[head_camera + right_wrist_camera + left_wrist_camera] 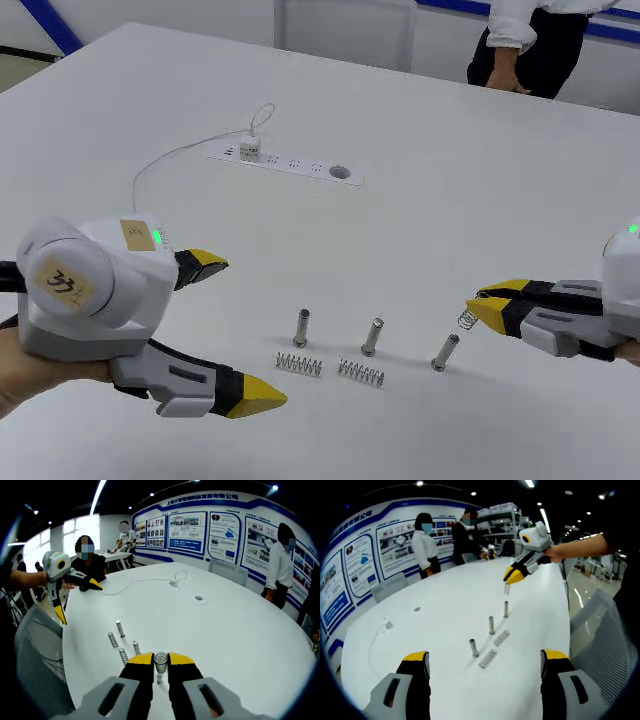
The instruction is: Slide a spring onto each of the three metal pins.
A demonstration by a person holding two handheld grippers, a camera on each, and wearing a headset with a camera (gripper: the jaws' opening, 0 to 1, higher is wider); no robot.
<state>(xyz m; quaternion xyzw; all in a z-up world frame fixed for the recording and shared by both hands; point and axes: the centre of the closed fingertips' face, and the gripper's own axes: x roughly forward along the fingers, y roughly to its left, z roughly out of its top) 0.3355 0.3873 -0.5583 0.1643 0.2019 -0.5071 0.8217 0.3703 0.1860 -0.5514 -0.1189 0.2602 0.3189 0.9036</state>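
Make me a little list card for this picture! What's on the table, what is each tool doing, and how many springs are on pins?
Pins: three metal pins standing on the white table, all bare
Loose springs: two springs lying flat in front of the pins
Held spring: one spring pinched in the right tool, just above the pin nearest it
Left side: left tool open, holding nothing
Further back: power strip with a white plug
Springs on pins: none yet

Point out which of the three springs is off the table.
The spring pinched in the jaws of the right gripper, near the rightmost pin. The other two springs lie flat on the table.
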